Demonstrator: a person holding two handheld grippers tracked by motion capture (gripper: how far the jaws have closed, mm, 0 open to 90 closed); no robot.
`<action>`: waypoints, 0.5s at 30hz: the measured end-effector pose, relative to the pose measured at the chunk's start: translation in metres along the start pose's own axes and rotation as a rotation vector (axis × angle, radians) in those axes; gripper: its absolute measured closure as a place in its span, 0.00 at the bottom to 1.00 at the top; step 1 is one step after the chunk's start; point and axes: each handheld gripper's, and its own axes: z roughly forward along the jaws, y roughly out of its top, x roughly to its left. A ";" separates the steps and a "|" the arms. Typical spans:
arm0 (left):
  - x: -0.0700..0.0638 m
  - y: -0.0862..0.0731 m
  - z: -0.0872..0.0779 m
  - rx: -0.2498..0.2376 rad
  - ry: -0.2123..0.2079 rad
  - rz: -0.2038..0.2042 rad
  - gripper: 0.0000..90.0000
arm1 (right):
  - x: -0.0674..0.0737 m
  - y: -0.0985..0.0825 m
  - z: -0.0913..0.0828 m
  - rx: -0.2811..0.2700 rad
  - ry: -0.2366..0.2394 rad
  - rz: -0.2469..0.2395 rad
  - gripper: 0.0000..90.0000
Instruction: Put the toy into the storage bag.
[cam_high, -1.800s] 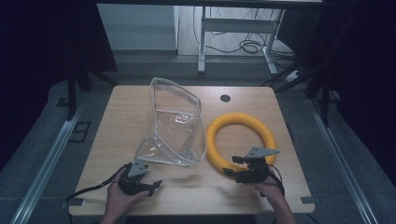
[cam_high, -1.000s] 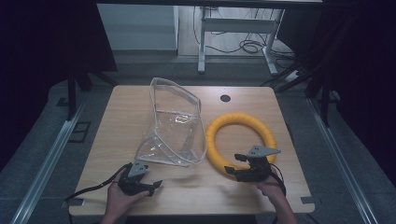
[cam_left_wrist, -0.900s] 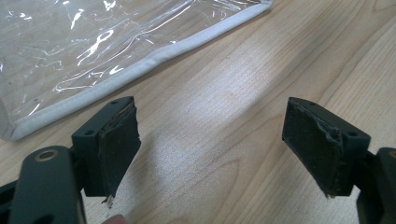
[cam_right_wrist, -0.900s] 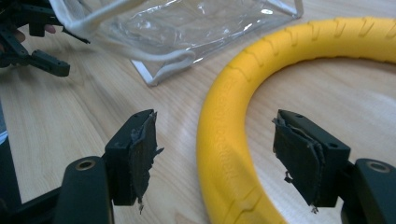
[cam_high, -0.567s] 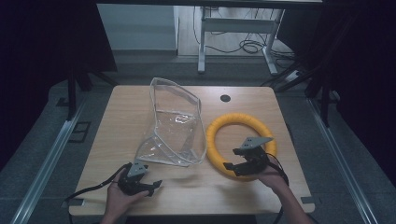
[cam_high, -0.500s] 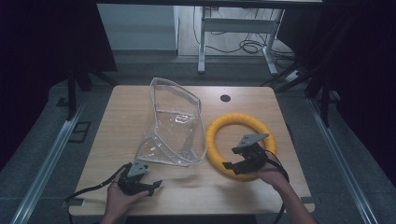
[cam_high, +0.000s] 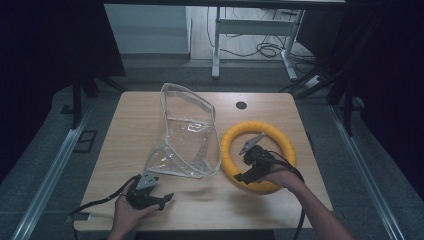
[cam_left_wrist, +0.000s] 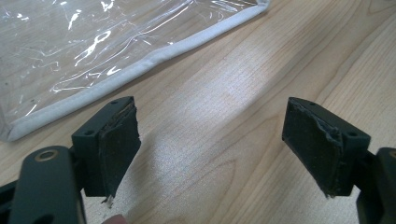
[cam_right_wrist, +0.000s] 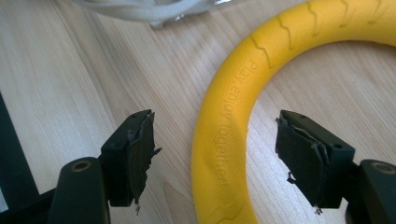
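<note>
the ring lies flat on the table, just right of the clear bag. it looks like light foam or rubber to me: thick, a bit springy, with grooves that should keep it from slipping, so i'd pinch across the near rim. my right gripper has just been opening; its jaws straddle that rim, wide and touching nothing. my left gripper rests wide open and empty near the bag's edge.

light: dim room, dark surround, table lit softly from above | shadows: faint, soft under gripper jaws | glare: white glints on clear plastic bag, sheen on wood | focus: high view grainy, soft; gripper views sharp near, softer far
</note>
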 end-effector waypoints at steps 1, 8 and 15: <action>0.000 0.000 0.000 0.000 -0.001 0.000 0.21 | 0.000 0.002 0.002 0.015 -0.001 -0.005 0.32; 0.000 0.000 0.000 0.001 -0.002 -0.001 0.21 | 0.001 0.006 0.021 0.126 -0.015 -0.034 0.31; 0.000 0.000 0.002 0.007 -0.006 -0.001 0.21 | 0.000 0.007 0.041 0.225 -0.018 -0.049 0.31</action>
